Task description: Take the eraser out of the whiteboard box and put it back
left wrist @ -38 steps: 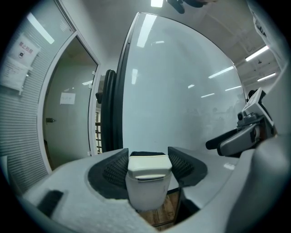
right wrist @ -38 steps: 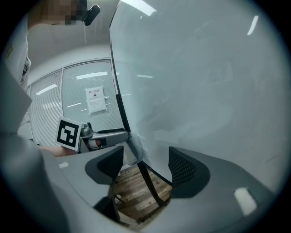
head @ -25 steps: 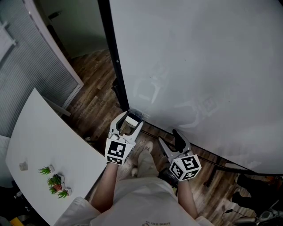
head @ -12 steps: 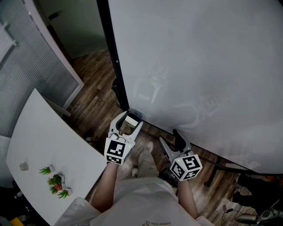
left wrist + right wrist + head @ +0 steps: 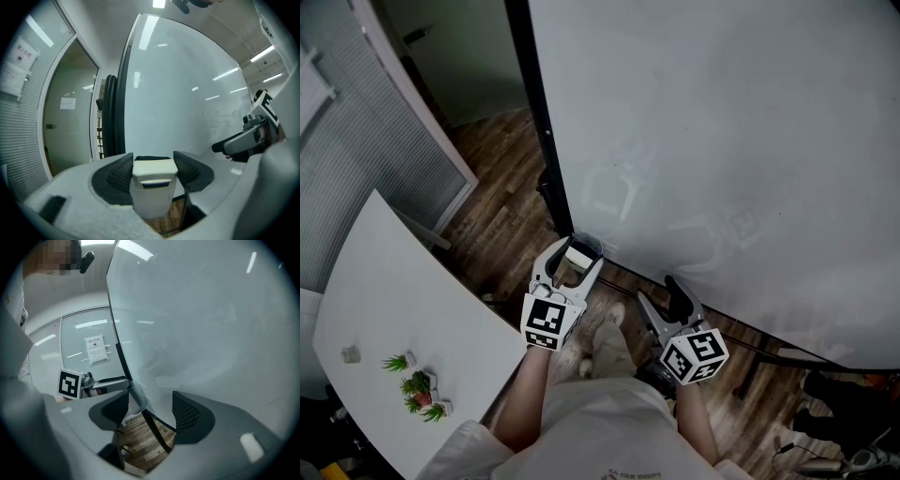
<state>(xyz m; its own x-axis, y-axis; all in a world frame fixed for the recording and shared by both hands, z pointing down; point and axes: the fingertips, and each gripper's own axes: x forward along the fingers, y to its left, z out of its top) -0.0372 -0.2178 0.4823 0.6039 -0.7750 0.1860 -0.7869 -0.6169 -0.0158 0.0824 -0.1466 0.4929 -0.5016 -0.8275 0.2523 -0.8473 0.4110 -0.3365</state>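
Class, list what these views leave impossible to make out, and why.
Sides of the eraser: left gripper view, covered by the left gripper's pads.
Print on the paper notice: right gripper view, too small.
The small object on the white table: head view, too tiny.
Top of the whiteboard: head view, cut off by frame.

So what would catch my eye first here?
The huge whiteboard fills the upper right of the head view. At its lower left corner the left gripper is clamped on a cream eraser, while the right gripper beside it stands open and empty. Small green plants sit on the white table at lower left.
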